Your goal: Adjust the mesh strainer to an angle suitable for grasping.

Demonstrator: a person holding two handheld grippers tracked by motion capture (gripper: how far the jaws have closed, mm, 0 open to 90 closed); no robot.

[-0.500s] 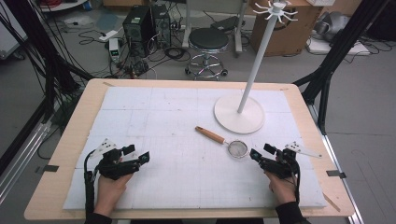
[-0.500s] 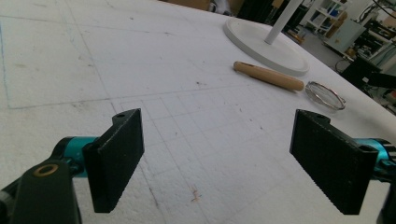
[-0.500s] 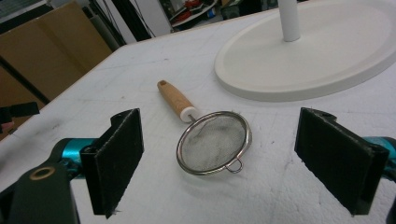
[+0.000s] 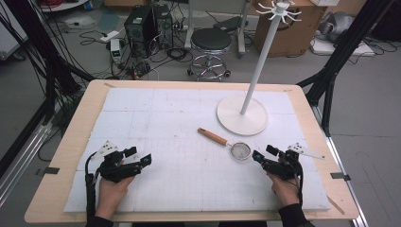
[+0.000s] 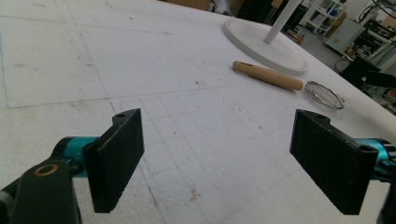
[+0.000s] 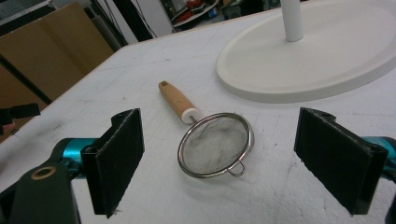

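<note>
A small wire-mesh strainer (image 4: 241,151) with a wooden handle (image 4: 212,136) lies flat on the white mat, just in front of the round base of a white hook stand (image 4: 242,117). My right gripper (image 4: 264,152) is open and rests on the mat right beside the strainer's rim. In the right gripper view the strainer (image 6: 215,144) lies between and just beyond the open jaws of that gripper (image 6: 224,163), untouched. My left gripper (image 4: 139,156) is open at the mat's front left with nothing in it. In the left gripper view (image 5: 226,158) the strainer (image 5: 324,94) shows far off.
The stand's pole (image 4: 257,66) rises to a ring of hooks (image 4: 280,9). The white mat (image 4: 156,113) covers most of the wooden table (image 4: 80,118). On the floor beyond the table are a stool (image 4: 211,42), cables and boxes.
</note>
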